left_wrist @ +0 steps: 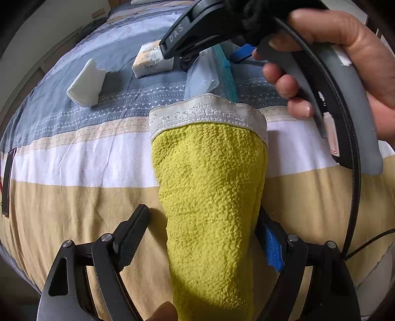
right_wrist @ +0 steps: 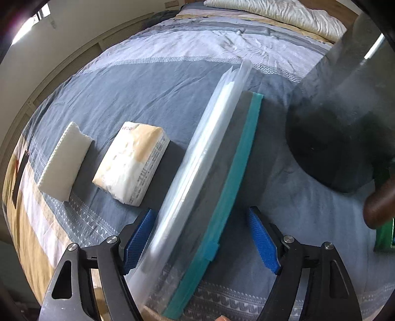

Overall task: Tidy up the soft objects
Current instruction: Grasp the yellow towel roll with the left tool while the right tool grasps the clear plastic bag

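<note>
One yellow-green towel [left_wrist: 209,197] with a white woven band along its far edge hangs in a folded length over the bed [left_wrist: 74,210], whose cover runs in tan, white and grey-blue stripes. The left tool [left_wrist: 205,227] stands spread around the towel's lower part: the towel runs between the two fingers, close against the blue-padded one, while the bare black finger stands apart from the cloth, so nothing is pinched.

Just beyond the towel's white band lies one clear plastic zip bag [right_wrist: 197,153] with a teal closure strip [right_wrist: 234,172] and a small teal slider on it. The right tool [right_wrist: 200,237] is spread over the near end of this bag, a blue pad on each side, with the bag's edge and the teal strip between them; the pads do not press on it. In the left wrist view a hand [left_wrist: 345,56] grips that tool's grey handle, and the letters "DAS" can be read on its black body.

Farther from the towel, to the bag's left, sit two soft packs side by side: one tissue pack [right_wrist: 133,163] in tan and white wrapping, whose print is too small to read, and one plain white folded pad [right_wrist: 64,160] left of it. One pale pillow [right_wrist: 284,14] lies at the far end of the bed.
</note>
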`<act>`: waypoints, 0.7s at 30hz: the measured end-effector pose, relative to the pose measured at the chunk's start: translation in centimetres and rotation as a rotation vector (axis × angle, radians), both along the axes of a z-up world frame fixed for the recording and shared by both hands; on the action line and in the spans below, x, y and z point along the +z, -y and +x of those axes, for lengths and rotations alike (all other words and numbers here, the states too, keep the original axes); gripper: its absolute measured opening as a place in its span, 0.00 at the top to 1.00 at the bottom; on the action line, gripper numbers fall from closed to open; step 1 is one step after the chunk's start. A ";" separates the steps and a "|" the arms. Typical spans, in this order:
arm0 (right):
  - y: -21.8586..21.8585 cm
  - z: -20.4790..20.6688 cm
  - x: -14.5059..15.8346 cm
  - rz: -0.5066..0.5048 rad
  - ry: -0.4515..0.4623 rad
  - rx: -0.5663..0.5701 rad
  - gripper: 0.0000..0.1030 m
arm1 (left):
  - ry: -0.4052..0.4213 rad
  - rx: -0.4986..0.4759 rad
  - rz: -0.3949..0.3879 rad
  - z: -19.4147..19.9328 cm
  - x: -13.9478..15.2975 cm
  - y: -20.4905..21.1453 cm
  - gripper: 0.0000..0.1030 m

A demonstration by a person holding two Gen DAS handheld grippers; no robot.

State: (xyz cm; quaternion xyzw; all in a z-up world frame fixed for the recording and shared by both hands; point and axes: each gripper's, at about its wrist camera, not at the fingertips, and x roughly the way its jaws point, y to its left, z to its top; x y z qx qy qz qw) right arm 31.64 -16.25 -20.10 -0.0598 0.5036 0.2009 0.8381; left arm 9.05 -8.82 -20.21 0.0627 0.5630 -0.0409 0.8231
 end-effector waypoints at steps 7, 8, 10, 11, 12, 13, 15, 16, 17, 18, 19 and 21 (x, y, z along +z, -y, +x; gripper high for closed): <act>-0.1 0.5 -0.4 -0.004 0.001 -0.012 0.52 | 0.016 -0.001 0.033 -0.7 -0.5 1.6 0.25; 0.2 0.4 -0.4 -0.004 0.001 -0.014 0.57 | 0.017 -0.001 0.034 -0.8 -0.5 1.9 0.26; 0.3 0.5 -0.4 -0.007 0.006 -0.019 0.67 | 0.020 -0.003 0.034 -0.9 -0.6 2.4 0.30; 0.4 0.4 -0.3 -0.010 0.011 -0.021 0.74 | 0.021 -0.006 0.034 -1.0 -0.7 2.6 0.31; 0.5 0.4 -0.3 -0.013 0.015 -0.023 0.83 | 0.022 -0.010 0.032 -1.1 -0.9 3.1 0.36; 0.5 0.5 -0.3 -0.015 0.019 -0.026 0.84 | 0.024 -0.018 0.028 -1.2 -0.9 3.4 0.42; 0.6 0.4 -0.2 -0.012 0.020 -0.027 0.89 | 0.027 -0.032 0.027 -1.2 -0.7 3.7 0.52; 0.5 0.4 -0.2 -0.019 0.025 -0.024 0.90 | 0.028 -0.037 0.028 -1.3 -0.6 4.0 0.59; 0.5 0.3 -0.1 -0.026 0.032 -0.021 0.91 | 0.030 -0.041 0.028 -1.3 -0.5 4.3 0.63; 0.4 0.1 0.0 -0.030 0.038 -0.020 0.91 | 0.030 -0.042 0.024 -1.2 -0.3 4.5 0.69; 0.3 0.0 0.1 -0.037 0.047 -0.018 0.92 | 0.030 -0.041 0.021 -1.1 -0.2 4.5 0.74; 0.0 -0.4 0.4 -0.054 0.069 -0.006 0.92 | 0.034 -0.039 0.030 -1.2 0.0 4.8 0.79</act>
